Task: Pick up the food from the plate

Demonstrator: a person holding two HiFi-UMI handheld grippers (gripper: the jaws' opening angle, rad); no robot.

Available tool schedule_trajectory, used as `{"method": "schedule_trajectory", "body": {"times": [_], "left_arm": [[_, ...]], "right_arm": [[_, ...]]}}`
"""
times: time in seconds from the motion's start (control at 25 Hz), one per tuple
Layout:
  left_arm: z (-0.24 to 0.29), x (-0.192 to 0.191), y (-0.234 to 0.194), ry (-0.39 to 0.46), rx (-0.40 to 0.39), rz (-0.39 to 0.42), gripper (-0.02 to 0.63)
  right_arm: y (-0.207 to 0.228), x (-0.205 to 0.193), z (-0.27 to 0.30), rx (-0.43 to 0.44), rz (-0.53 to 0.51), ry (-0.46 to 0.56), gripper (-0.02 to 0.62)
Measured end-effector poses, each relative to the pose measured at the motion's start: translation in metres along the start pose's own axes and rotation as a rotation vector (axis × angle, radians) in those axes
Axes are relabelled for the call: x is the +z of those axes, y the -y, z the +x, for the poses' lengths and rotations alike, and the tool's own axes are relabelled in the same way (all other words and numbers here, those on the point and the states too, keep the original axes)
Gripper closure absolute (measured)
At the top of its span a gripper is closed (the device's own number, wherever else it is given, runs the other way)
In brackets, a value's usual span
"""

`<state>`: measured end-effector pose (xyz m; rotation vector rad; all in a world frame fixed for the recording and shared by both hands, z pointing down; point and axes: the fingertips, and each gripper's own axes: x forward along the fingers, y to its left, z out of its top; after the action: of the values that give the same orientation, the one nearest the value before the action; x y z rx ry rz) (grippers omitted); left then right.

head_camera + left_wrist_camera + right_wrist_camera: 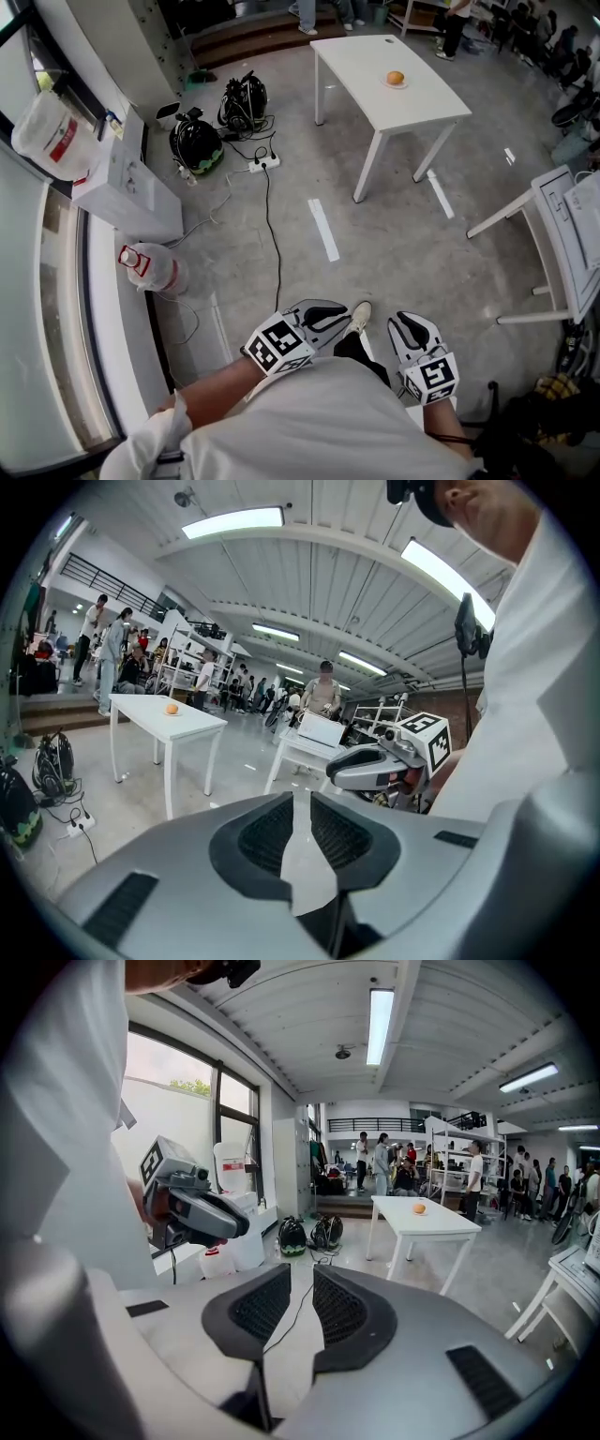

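Since the orange (396, 78) sits on its small plate (387, 84) on the white table (427, 105), far ahead of both sets of fingertips, neither tool has anything to grip.

Left gripper (330, 314): jaws a narrow slit apart, with only floor showing through.
Right gripper (403, 323): jaws parted somewhat wider, also empty.

Both are held close to the person's waist, side by side, pointing forward and slightly down. My reading is a carrying posture for the walk-up, with no reach due until the table is near.

Surface: the table top is smooth, white and bare apart from the plate. It stands on thin legs, so it may shake if bumped.

Room:
- The floor is grey polished concrete, with pale tape strips (323, 230) between the fingertips and the table.
- A black cable (274, 244) runs from just ahead of the left fingers to a power strip (263, 164) beside two black bags (197, 142). It looks like a trip risk on the approach.
- A plastic jug (150, 267) stands left of the left fingers, under the window.
- A second white desk (567, 220) is right of the right fingers.
- People and shelving racks are at the far end.
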<state>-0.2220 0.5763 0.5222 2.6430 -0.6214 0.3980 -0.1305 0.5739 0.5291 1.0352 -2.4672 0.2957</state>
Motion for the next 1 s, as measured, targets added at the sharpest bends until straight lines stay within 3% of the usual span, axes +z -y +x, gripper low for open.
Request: {"method": "schedule_trajectory", "body": {"times": [0.28,0.52,0.76,1.0], "left_arm": [[0.107,0.091,-0.055,0.001,0.059,0.023,0.474],[0.211,0.166,-0.099,0.023,0.098,0.038,0.469],[0.258,0.186,-0.125,0.004,0.090,0.017,0.469],[0.288,0.199,-0.190,-0.018,0.099,-0.008,0.469]], "right_arm": [[0.144,0.041,0.022,0.009,-0.017,0.048,0.511],[0.269,0.049,0.028,0.008,-0.020,0.061,0.511],[0.326,0.036,0.049,0.010,0.016,0.052,0.511],[0.380,0.050,0.097,0.003,0.032,0.038,0.511]]}}
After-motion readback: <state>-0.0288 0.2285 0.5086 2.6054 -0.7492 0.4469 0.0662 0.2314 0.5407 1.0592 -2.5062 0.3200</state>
